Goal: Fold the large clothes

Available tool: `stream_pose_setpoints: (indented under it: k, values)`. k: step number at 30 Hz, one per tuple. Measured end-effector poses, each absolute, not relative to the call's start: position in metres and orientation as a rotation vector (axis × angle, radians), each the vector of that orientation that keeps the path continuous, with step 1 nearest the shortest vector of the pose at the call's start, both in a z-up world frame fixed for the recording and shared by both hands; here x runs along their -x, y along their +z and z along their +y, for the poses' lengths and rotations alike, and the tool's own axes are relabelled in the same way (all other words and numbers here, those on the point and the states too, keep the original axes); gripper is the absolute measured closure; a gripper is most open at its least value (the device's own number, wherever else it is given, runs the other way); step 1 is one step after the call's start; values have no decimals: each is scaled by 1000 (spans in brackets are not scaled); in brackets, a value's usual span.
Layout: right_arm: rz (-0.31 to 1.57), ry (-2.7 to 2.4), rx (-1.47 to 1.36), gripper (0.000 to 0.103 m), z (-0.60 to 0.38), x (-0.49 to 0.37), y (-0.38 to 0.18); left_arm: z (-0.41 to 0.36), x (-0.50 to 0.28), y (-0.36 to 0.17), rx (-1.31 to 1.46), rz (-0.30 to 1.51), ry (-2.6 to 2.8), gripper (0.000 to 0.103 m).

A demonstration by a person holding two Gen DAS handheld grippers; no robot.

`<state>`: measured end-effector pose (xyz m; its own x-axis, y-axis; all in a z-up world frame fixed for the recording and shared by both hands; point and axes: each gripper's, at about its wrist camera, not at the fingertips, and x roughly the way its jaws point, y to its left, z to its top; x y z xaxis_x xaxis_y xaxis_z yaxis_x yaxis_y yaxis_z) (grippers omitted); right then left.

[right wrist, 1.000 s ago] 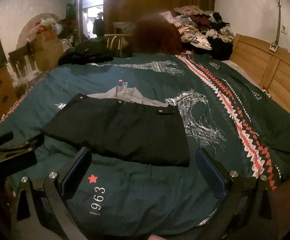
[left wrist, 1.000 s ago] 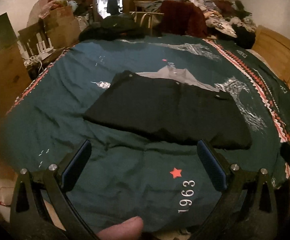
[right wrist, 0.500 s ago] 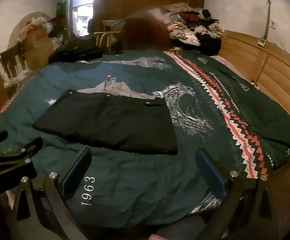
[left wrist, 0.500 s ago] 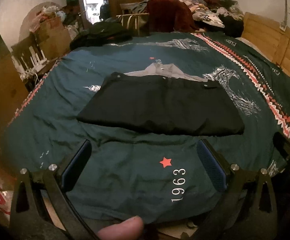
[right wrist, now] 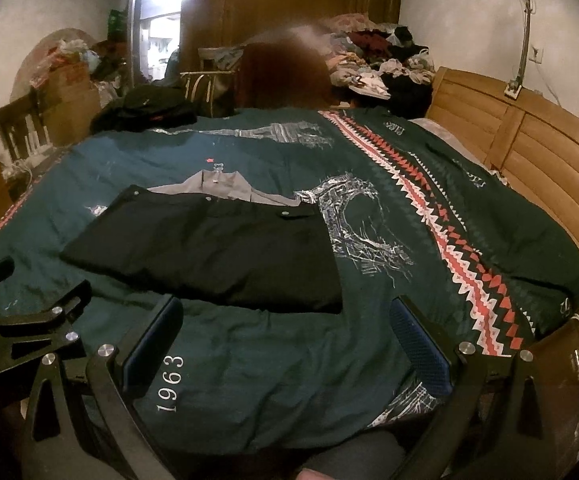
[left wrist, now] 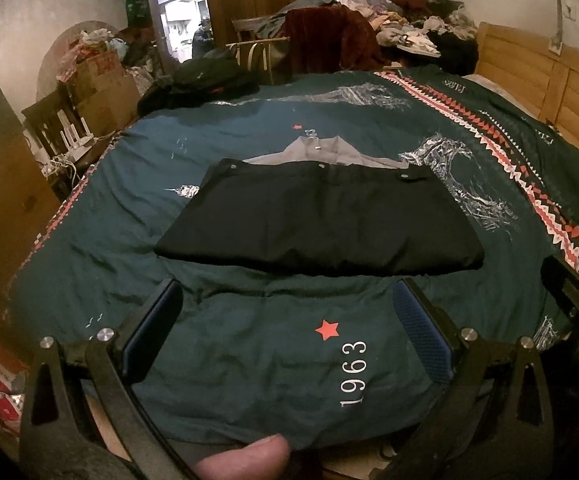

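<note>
- Looking at what can go wrong first: the black garment [left wrist: 321, 224] lies already folded into a flat rectangle on the bed cover [left wrist: 249, 360], and I judge it slippery and thin, so a pinch on only the top layer would pull the fold open.
- The near edge of the garment is a soft rounded fold. If I push a gripper finger under it too flat, I think I will take the bed cover together with the cloth and drag both.
- A grey collar [left wrist: 317, 150] with a snap shows past the far edge of the black cloth. If I fold again without care, this part may slide out or stay uneven.
- The light is dim and black cloth on dark green hides the edges, so I could easily miss the corner.
- The left gripper [left wrist: 285, 324] is wide apart, holds nothing, and hovers above the bed cover just before the near edge of the garment, not touching it.
- The right gripper [right wrist: 289, 336] is also wide apart and empty. Its left finger sits near the garment's near right corner [right wrist: 329, 304], but I see no contact.
- The two grippers are close beside each other, so they could knock together if I move both inward.
</note>
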<state>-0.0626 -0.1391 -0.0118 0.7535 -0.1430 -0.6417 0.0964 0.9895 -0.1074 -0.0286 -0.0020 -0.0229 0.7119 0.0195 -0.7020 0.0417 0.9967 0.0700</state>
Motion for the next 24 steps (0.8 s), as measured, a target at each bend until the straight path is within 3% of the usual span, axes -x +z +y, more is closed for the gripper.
stream_pose_setpoints:
  k: [24]
  values:
    - [681, -113, 84, 0, -134, 63, -6, -4, 27, -17, -83, 750, 16, 0]
